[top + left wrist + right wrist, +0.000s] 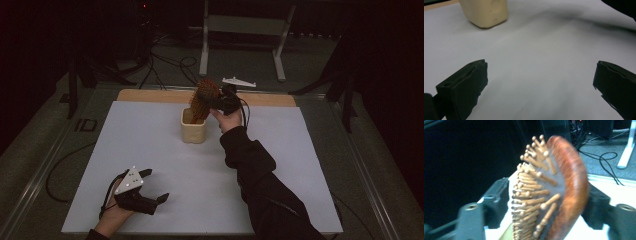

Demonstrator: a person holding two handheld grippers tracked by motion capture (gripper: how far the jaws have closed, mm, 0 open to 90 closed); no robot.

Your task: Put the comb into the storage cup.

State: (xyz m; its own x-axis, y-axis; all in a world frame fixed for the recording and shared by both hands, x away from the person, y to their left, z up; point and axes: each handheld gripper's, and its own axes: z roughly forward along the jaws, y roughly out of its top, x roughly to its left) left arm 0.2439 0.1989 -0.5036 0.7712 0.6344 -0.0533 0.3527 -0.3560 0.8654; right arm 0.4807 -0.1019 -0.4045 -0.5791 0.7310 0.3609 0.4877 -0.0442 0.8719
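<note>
While the high view takes in the whole white table [150, 150], with a wooden strip along its far edge and cables on the dark floor beyond, the two gripper views give close detail it lacks. On the table's far middle stands a cream cup [193, 128], and a wooden hairbrush [204, 98] rises from it, handle down inside, head tilted above the rim. The right gripper [218, 101] reaches in from the cup's right side at the brush head. Its own view shows what the high view cannot: the brush [564, 192] sits between the two black jaws, reddish wooden back toward one jaw and ball-tipped wooden pins toward the other, so the jaws are closed around the head. Near the table's front left corner, the left gripper [155, 186] rests low, well apart from the cup. Its view shows both jaws spread wide over bare white surface, nothing between them, with the cup [485, 12] farther off at upper left.
</note>
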